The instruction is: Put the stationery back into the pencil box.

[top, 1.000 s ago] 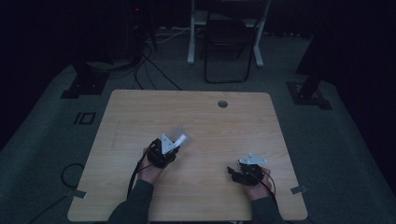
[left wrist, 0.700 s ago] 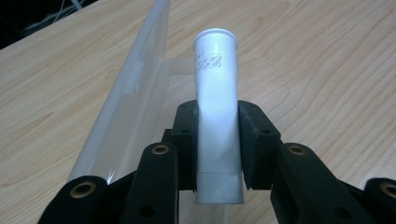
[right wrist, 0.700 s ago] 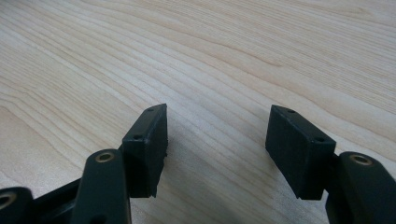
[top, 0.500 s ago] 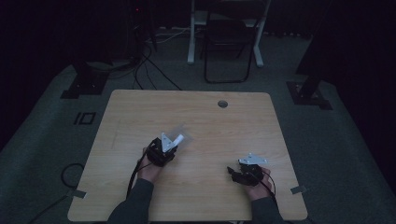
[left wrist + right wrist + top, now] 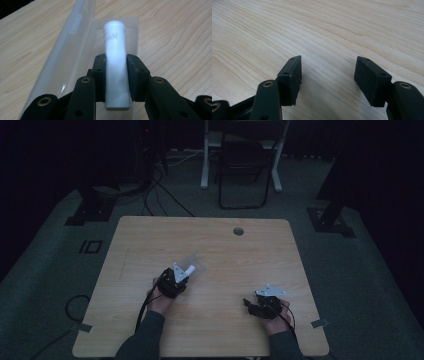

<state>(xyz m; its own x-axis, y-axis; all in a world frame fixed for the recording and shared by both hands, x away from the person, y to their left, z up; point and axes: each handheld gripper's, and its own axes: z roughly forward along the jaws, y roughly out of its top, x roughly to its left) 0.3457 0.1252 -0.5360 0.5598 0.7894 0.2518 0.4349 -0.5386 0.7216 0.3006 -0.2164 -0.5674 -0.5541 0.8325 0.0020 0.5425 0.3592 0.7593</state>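
The right hand-held gripper point(image 5: 252, 305) rests near the bench's point(image 5: 225, 250) near right edge, jaws wide apart and empty. Left of it, the left hand-held gripper point(image 5: 116, 75) clamps a white tube point(image 5: 115, 62), now lowered from a second ago into the open clear case point(image 5: 75, 47), probably ready for release.

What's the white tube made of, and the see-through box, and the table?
The white tube looks like smooth matte plastic, with small printing. The see-through box seems thin clear plastic: the table shows through it. The table looks like pale wood with grain lines, possibly laminate.
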